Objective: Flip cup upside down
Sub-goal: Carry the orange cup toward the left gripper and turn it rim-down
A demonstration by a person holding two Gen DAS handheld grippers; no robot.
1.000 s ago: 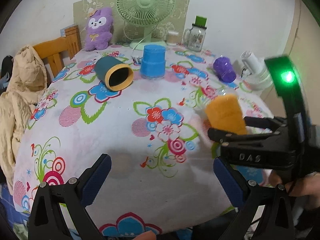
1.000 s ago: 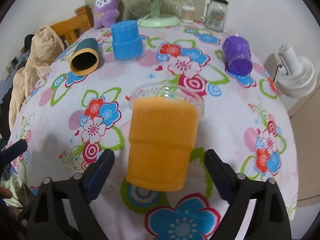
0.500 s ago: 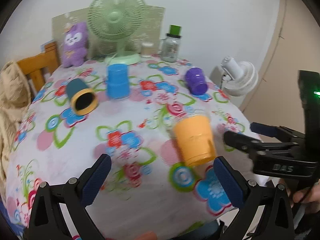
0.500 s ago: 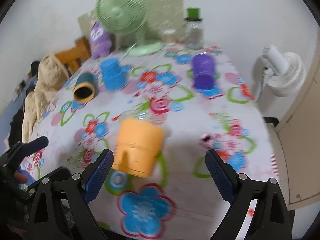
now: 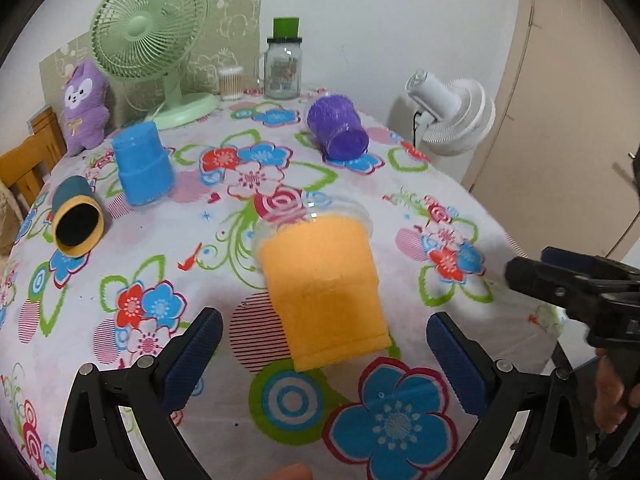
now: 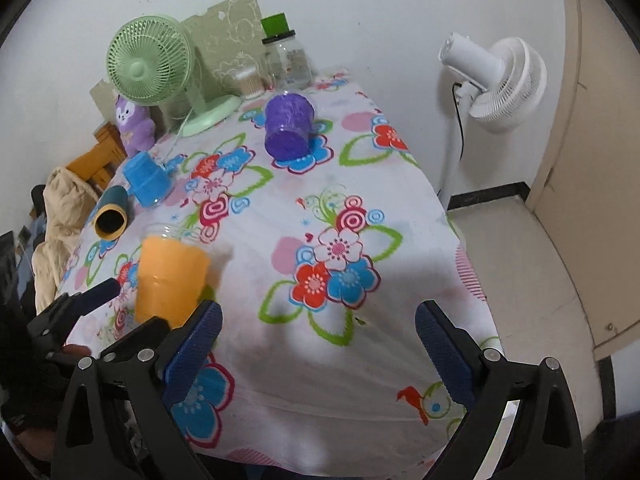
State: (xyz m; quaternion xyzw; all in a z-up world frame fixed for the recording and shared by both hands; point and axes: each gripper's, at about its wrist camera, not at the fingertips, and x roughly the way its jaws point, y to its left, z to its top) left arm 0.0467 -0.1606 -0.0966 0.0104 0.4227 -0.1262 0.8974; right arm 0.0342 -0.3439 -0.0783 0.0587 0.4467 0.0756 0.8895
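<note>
Left edge of table [image 5: 472,216]: teal cup [image 5: 76,220] lying on its side, yellow-rimmed mouth toward camera. Just right of it, blue cup [image 5: 144,164] standing inverted. Behind those, purple plush [image 5: 84,108] and green fan [image 5: 150,28] at the far edge, then glass jar [image 5: 283,66] with green lid. Centre: orange cup [image 5: 324,292] standing upside down on the floral cloth, clear rim down, wide base up; framed between the left hand-held gripper [image 5: 320,356] pads but touching neither, jaws spread wide. Further back and right, purple cup [image 5: 338,128] on its side. Off the table's right edge, white fan [image 5: 452,112]. Right hand-held gripper [image 6: 318,344] also spread wide, nothing between pads, hanging over the table's near right corner; orange cup [image 6: 170,280] well to its left, apart from it.
</note>
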